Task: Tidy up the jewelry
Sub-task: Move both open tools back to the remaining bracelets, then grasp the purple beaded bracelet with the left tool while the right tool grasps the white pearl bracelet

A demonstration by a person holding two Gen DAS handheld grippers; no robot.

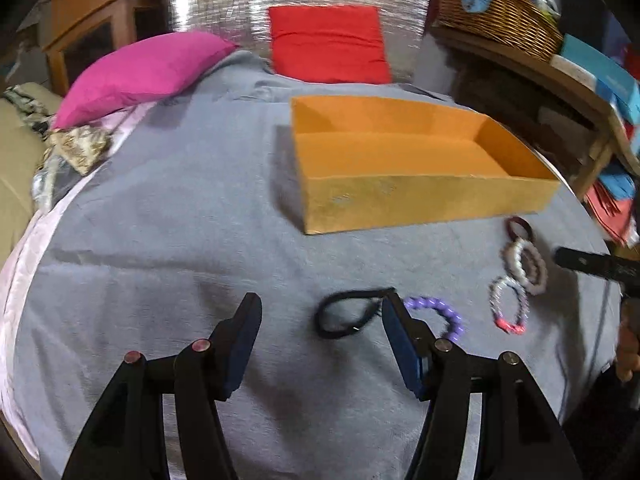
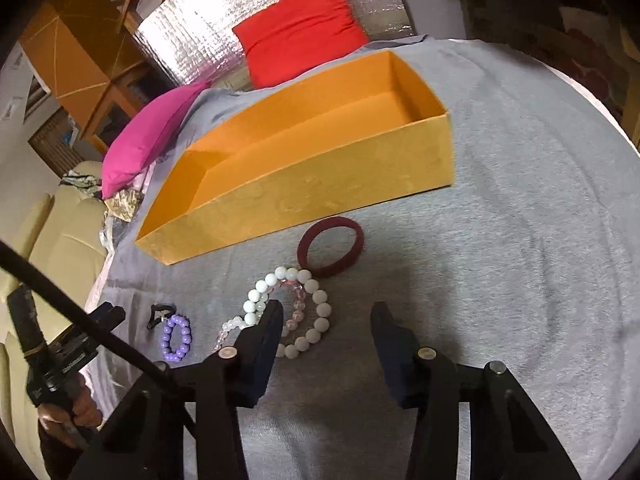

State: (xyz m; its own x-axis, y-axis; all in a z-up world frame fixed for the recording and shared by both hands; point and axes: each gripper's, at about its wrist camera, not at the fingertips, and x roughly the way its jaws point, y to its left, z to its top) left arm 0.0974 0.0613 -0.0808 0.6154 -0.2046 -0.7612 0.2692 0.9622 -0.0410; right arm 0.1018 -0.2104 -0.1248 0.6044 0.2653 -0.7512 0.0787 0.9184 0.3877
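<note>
Jewelry spread on grey cloth (image 2: 520, 200) in front of orange box (image 2: 312, 184), box with nothing in it.

Left to right, as seen from right wrist view: black hair tie (image 1: 348, 314) lying flat, just beside purple bead bracelet (image 2: 177, 338); then clear and pink bead bracelet (image 1: 508, 306) touching white bead bracelet (image 2: 320, 312); then dark red fabric ring (image 2: 331, 246), nearest to box wall, touching white beads.

Left gripper (image 1: 320, 320) hovering over cloth, jaws apart, nothing between them; right finger tip just at edge of black hair tie, purple beads partly hidden behind it.

Right gripper (image 2: 326, 320) jaws half apart, not pressing on anything; left finger over rim of white bead bracelet, grey cloth in the gap.

Behind box: pink pillow (image 1: 140, 68), red cushion (image 1: 328, 44).
</note>
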